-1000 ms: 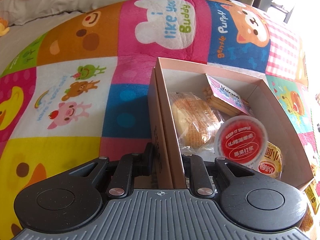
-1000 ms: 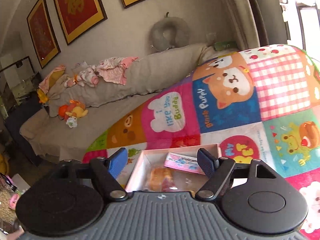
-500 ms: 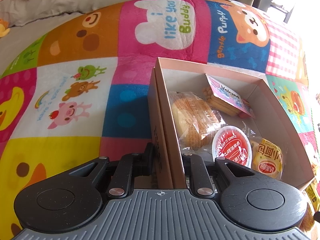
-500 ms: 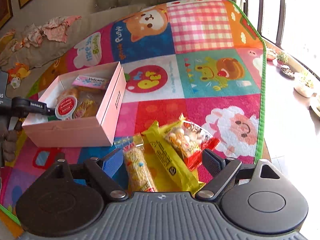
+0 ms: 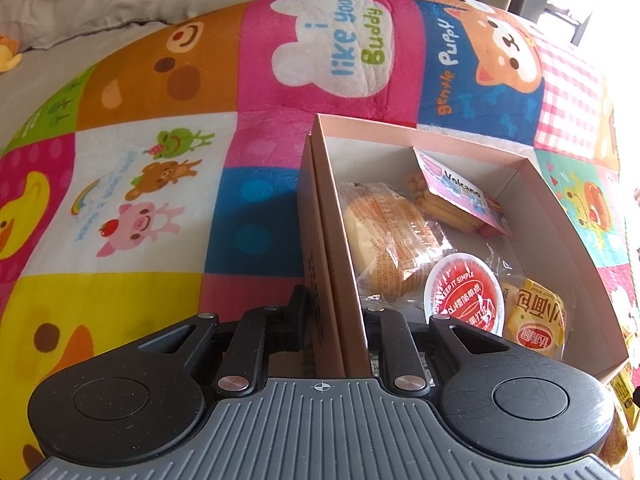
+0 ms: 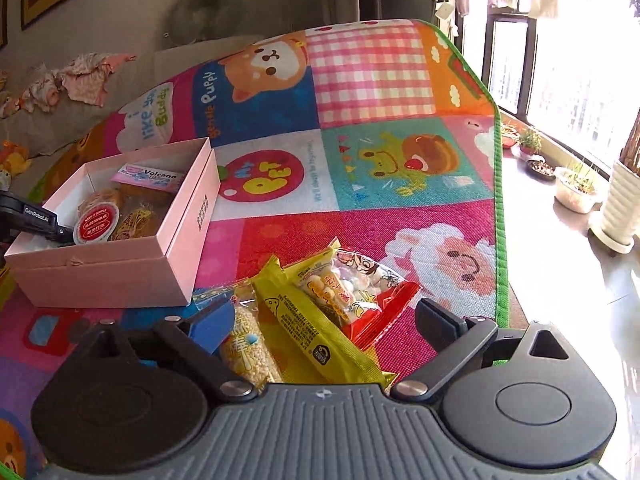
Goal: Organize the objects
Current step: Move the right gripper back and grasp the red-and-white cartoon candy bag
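Observation:
A pink cardboard box (image 5: 320, 216) (image 6: 120, 264) sits on the colourful play mat. It holds a wrapped bun (image 5: 392, 236), a red-lidded cup (image 5: 466, 298) (image 6: 97, 224), a yellow bread packet (image 5: 536, 320) and a Volcano biscuit pack (image 5: 460, 188) (image 6: 150, 176). My left gripper (image 5: 334, 312) is shut on the box's near wall. My right gripper (image 6: 324, 320) is open above loose snacks: a yellow bar packet (image 6: 312, 328), a grain bar (image 6: 248, 352) and a red-edged candy bag (image 6: 360, 284).
The play mat (image 6: 360, 168) ends at a green border on the right, with floor and plant pots (image 6: 580, 188) beyond. A grey sofa with clothes and toys (image 5: 80, 8) lies behind the mat.
My right gripper swung from over the box down to the loose snacks and closer to them. The red-lidded cup dropped into the box. My left gripper kept its hold.

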The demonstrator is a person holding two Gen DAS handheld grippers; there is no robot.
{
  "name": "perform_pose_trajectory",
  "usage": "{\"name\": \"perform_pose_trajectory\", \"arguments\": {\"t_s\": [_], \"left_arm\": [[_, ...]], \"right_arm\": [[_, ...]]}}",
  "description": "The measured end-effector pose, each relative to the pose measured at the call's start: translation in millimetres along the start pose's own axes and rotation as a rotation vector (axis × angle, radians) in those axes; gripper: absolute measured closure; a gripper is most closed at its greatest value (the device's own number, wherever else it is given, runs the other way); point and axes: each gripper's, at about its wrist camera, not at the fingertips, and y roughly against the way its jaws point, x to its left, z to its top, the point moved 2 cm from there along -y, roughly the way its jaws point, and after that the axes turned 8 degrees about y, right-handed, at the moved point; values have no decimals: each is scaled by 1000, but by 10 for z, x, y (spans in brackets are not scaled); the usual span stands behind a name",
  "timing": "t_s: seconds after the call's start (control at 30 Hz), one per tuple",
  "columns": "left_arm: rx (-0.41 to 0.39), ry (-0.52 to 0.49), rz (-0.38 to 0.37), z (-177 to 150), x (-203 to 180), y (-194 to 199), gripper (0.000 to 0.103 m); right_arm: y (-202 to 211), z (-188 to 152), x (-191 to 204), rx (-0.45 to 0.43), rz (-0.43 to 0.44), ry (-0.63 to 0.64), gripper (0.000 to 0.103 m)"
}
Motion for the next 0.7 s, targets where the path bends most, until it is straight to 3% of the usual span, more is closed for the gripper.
{"name": "perform_pose_trajectory", "arguments": {"t_s": [0.3, 0.43, 0.57, 0.7], "left_arm": [[2, 14, 5, 3, 5, 3, 84], [-1, 6, 9, -1, 1, 3, 84], [-2, 8, 15, -2, -13, -1, 84], [-6, 4, 12, -10, -10, 2, 84]], "right_arm": [[-251, -54, -529, 41, -175, -107, 6], [-314, -144, -635, 78, -250, -77, 6], [-288, -275, -517, 132, -203, -28, 6], [-88, -215, -333, 105, 21, -1, 6]]}}
